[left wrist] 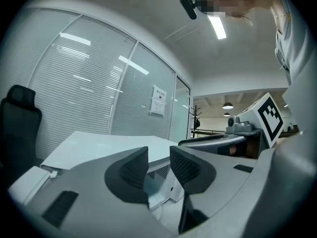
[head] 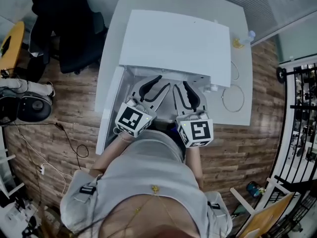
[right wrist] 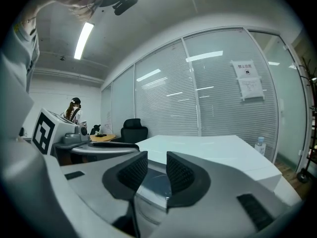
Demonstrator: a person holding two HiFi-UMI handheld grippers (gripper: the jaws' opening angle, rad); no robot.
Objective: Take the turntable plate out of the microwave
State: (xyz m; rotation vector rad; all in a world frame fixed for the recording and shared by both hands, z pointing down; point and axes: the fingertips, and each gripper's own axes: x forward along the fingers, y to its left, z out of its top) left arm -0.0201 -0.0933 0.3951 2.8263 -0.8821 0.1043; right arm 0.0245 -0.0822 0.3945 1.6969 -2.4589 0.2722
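A white microwave [head: 173, 43] stands on a white table, its door [head: 109, 113] swung open to the left. Both grippers point into its front opening, side by side. My left gripper [head: 164, 82] has a clear gap between its ribbed pads [left wrist: 133, 170], and a bluish glassy piece [left wrist: 151, 185] shows low in that gap. My right gripper [head: 180, 86] is open too. Through its gap [right wrist: 156, 170] I see the glass turntable plate [right wrist: 157, 185] lying flat beyond the pads, wider than the gap. In the head view the plate is hidden.
A black office chair [head: 74, 38] stands left of the table [head: 237, 113]. A small bottle [head: 250, 35] and a looped white cable [head: 233, 98] lie to the right of the microwave. A grey appliance [head: 29, 105] and cords sit on the wooden floor at left.
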